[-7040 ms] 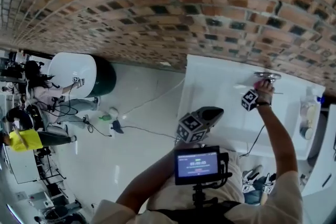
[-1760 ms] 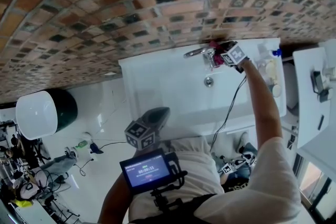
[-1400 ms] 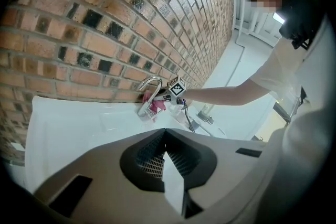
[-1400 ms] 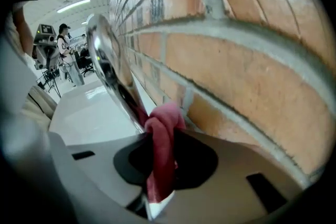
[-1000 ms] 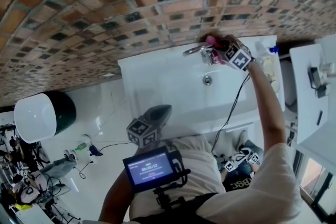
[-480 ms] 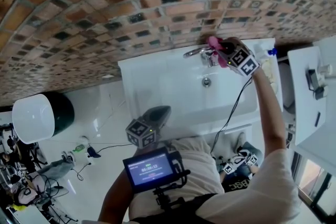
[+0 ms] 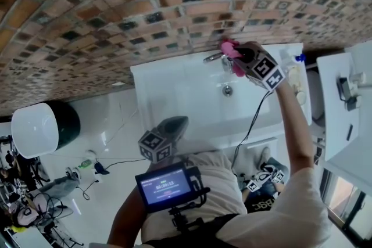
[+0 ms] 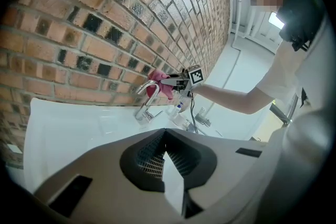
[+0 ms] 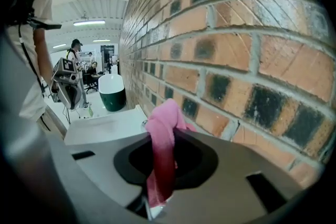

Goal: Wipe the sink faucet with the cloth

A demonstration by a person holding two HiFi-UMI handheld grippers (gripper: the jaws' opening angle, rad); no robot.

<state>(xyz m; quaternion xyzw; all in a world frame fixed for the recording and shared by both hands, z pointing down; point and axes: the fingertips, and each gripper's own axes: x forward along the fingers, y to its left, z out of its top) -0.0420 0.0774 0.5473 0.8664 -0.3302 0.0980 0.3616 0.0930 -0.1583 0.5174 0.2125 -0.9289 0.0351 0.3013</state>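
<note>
While our right gripper [image 7: 243, 57], clamping the pink cloth [image 9: 163, 134], apparently wipes the curved chrome faucet [image 8: 143, 109] ahead, our closed, empty left gripper [image 8: 167, 155] idles; next we sweep the spout.

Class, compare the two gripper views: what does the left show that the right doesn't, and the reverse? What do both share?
Left only: the chrome faucet whole, base to spout, and the right claw seen from outside. Right only: a green-and-white tub in the background. Both: the pink cloth in the right claw, the brick wall, the white sink.

Bright, even light; fisheye-warped edges
</note>
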